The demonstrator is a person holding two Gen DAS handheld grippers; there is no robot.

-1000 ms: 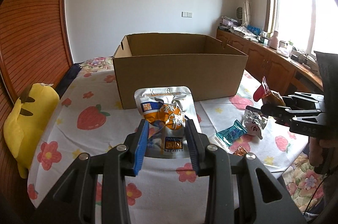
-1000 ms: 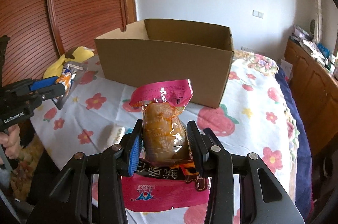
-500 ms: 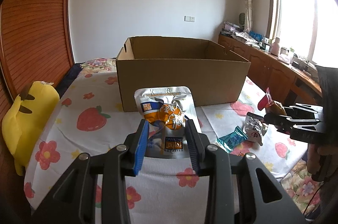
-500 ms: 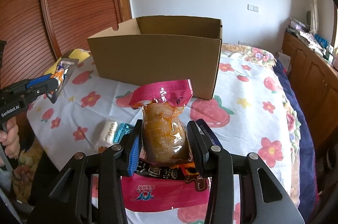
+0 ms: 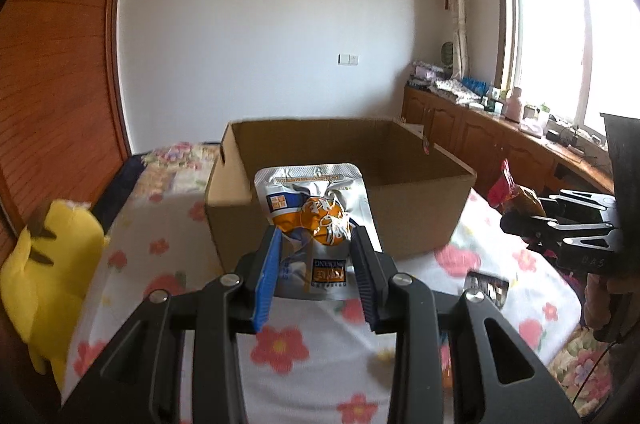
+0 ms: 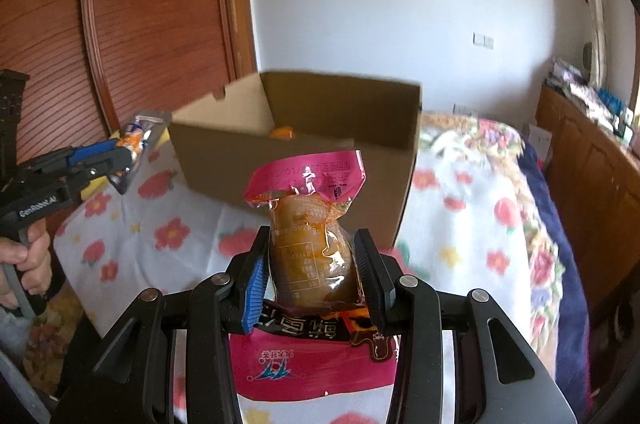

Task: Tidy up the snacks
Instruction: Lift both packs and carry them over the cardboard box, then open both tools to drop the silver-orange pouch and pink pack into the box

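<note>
1. Transport is the step in hand: both snacks are held above the flowered desk (image 5: 288, 380), short of the cardboard box (image 5: 420, 208).
2. Left gripper (image 5: 316, 264) has its fingers clamped on a silver pouch (image 5: 312, 192).
3. Right gripper (image 6: 310, 276) has its fingers clamped on a pink-topped packet (image 6: 308, 212).
4. The next move probably calls for clearing the near box wall before either releases.

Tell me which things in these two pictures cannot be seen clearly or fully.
- Box contents: both views; the near wall hides the floor. Only one orange item peeks out in the right wrist view, unidentifiable.
- Red packet: right wrist view; the right hand-held gripper and brown pouch cover its upper part.
- Small wrapper: left wrist view; blurred, print unreadable.
- Silver pouch: small print too fine.
</note>
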